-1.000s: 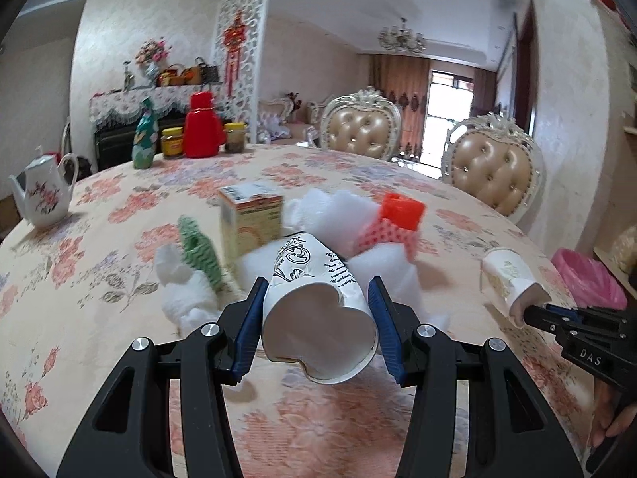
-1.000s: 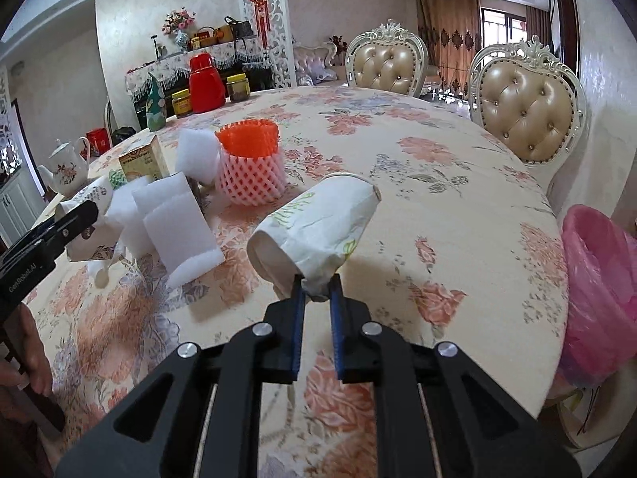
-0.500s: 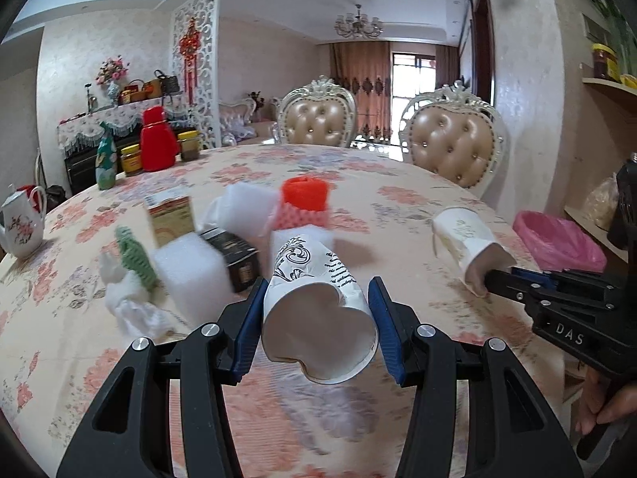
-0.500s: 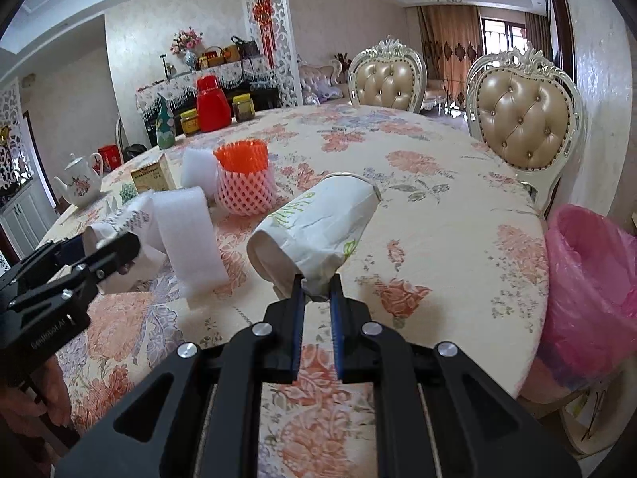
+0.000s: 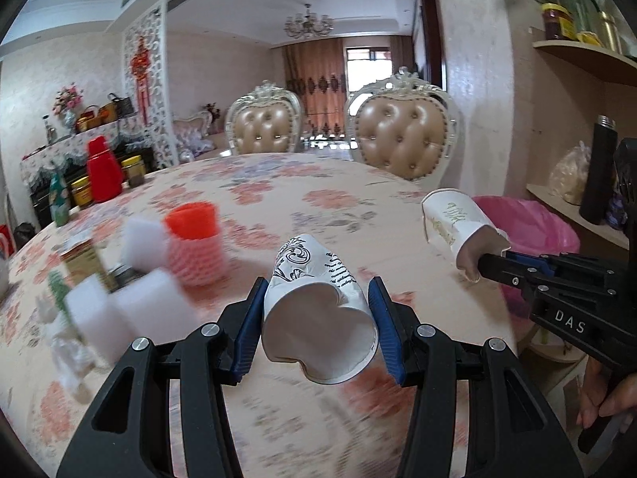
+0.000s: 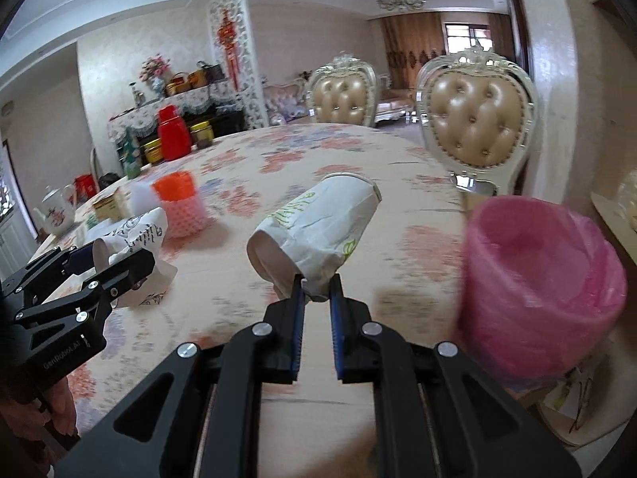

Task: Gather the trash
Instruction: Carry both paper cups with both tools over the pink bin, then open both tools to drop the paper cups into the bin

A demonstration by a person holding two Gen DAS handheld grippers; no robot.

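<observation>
Left gripper point(image 5: 316, 310) squeezes black-print paper cup point(image 5: 314, 290), frame centre. Right gripper point(image 6: 316, 285) pinches crushed green-print cup point(image 6: 318, 227); pink-lined bin point(image 6: 541, 279) at right.

foam blocks point(image 5: 119, 310) motion-blurred, pink bin point(image 6: 541, 286) smeared, teapot point(image 5: 3, 267) cut off

Matt paper cups point(image 5: 318, 310); glossy, probably plastic pink bin liner point(image 6: 545, 279).

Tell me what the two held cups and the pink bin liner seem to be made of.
Black-patterned cup: thin matte paper, probably; its rim is dented between the left tongs.
Green-printed cup: likewise paper, creased where the right tongs pinch it.
Bin liner: thin, glossy, wrinkled plastic film.
</observation>
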